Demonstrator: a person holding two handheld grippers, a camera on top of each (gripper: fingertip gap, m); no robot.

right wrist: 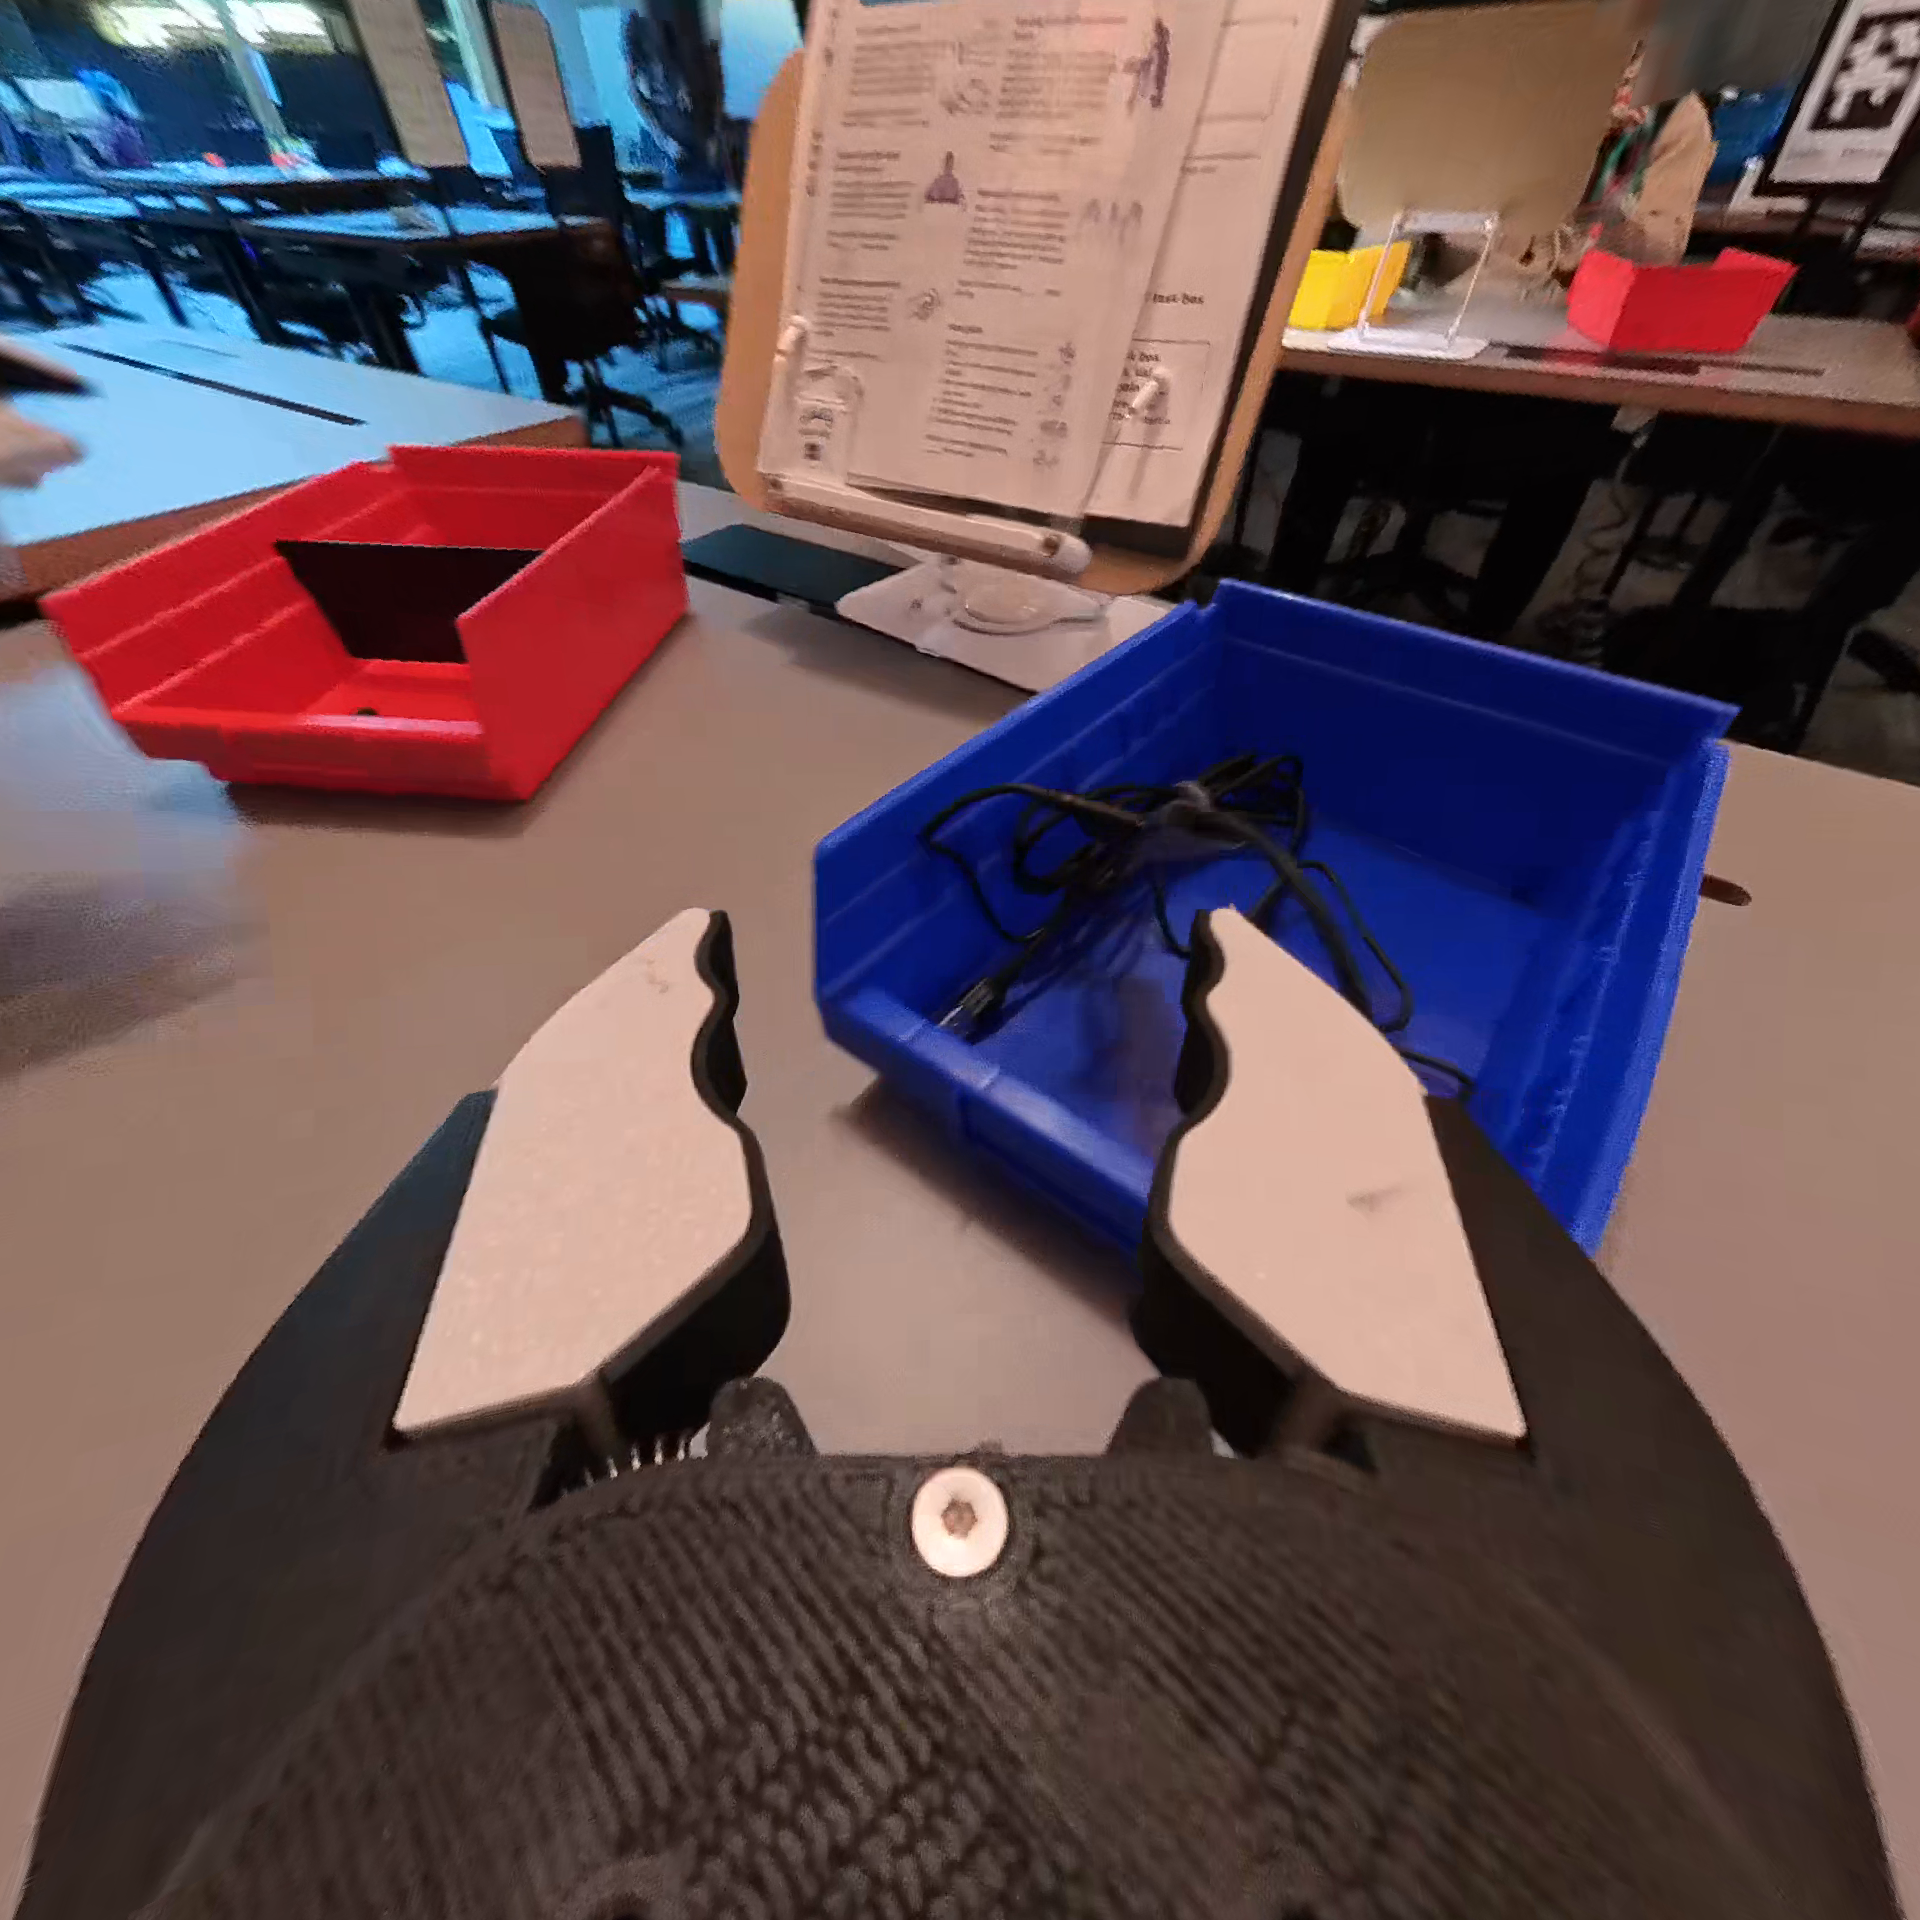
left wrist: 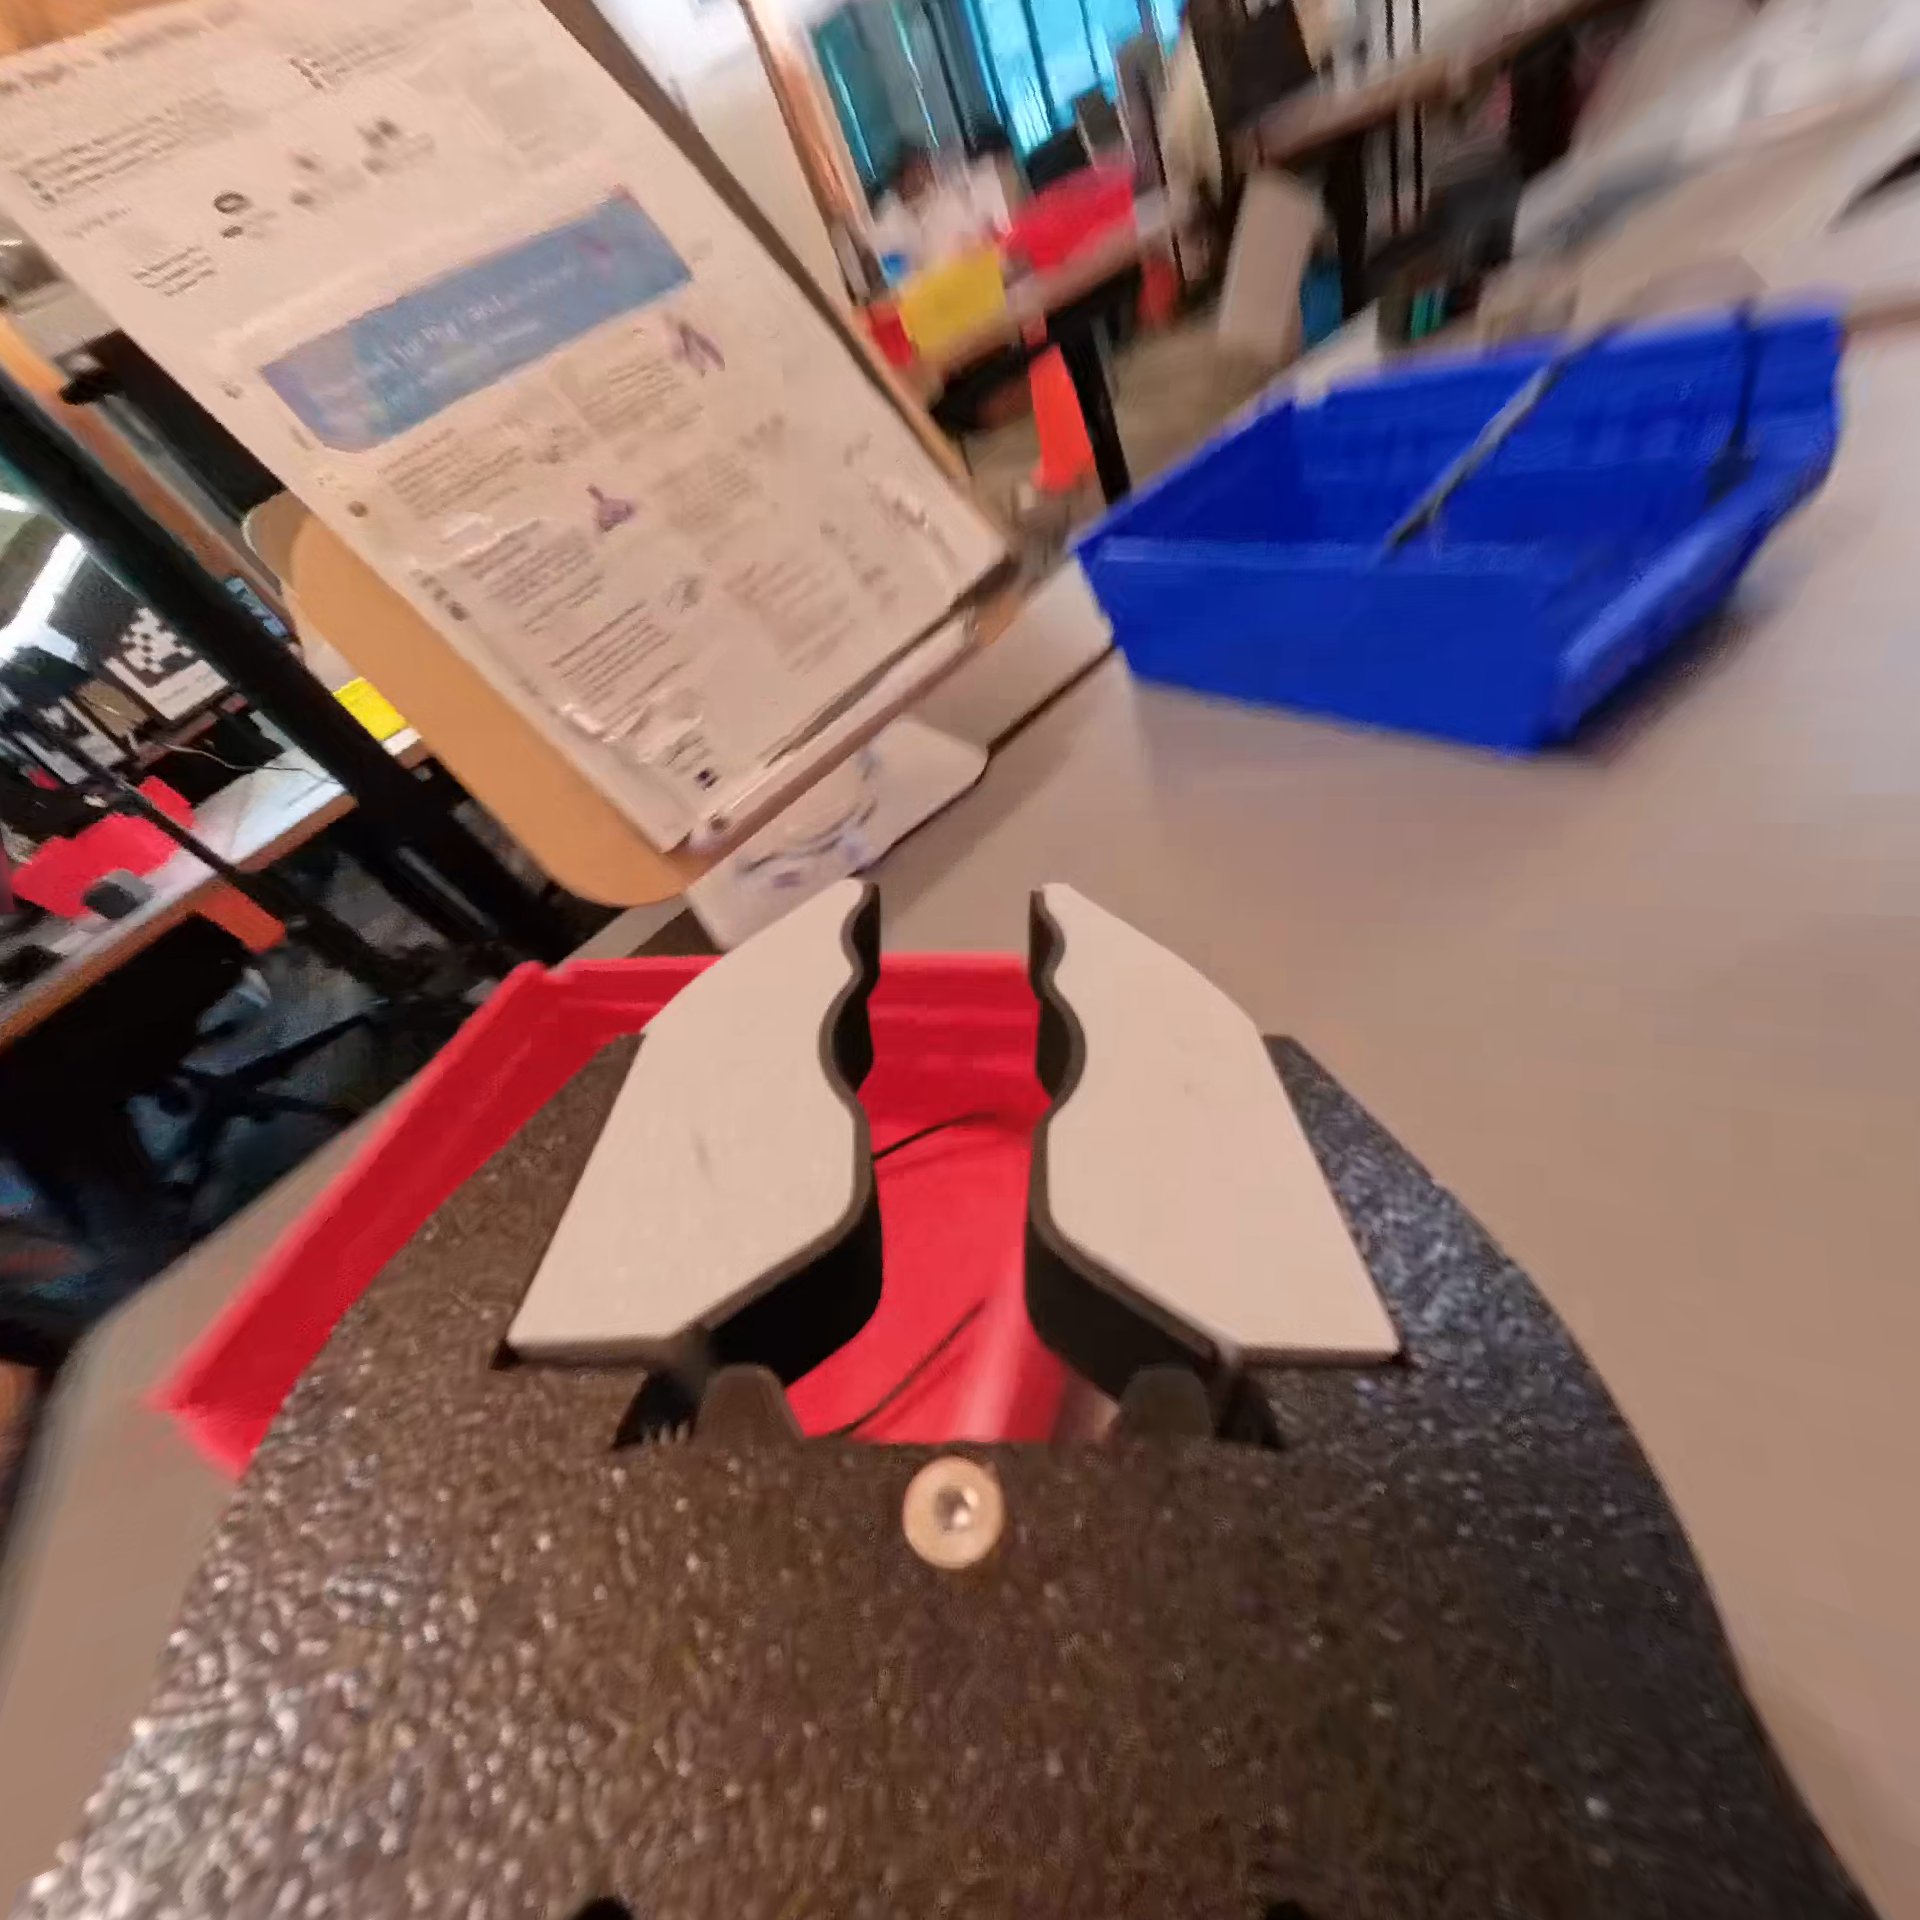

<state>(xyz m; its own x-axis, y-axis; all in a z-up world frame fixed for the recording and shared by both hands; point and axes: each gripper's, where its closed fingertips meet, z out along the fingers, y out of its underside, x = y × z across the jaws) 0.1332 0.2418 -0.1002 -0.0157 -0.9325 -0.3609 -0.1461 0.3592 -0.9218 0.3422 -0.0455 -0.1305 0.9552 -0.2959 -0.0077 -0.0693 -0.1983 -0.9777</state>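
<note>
Left wrist view
Left claw (left wrist: 954,904): fingers a narrow gap apart, nothing between them, hanging over the red bin (left wrist: 343,1174).
Red bin: right under the claw at the near tabletop edge; a thin black line lies on its floor, too blurred to tell what it is.
Tabletop (left wrist: 1455,987): smooth grey-brown, bare between the bins.
Blue bin (left wrist: 1455,623): well apart, far right, blurred.
Paper stand (left wrist: 499,416): printed sheets propped up, tilted, behind the red bin.
Room: black posts, other desks, red and yellow boxes, all blurred.

Right wrist view
Right claw (right wrist: 961,925): wide apart, empty, above the tabletop (right wrist: 416,987) just beside the blue bin (right wrist: 1621,935).
Black cable (right wrist: 1164,831): tangled inside the blue bin.
Red bin (right wrist: 561,644): far left, a dark flat piece inside.
Room: rows of dark desks and chairs, dim bluish light.
</note>
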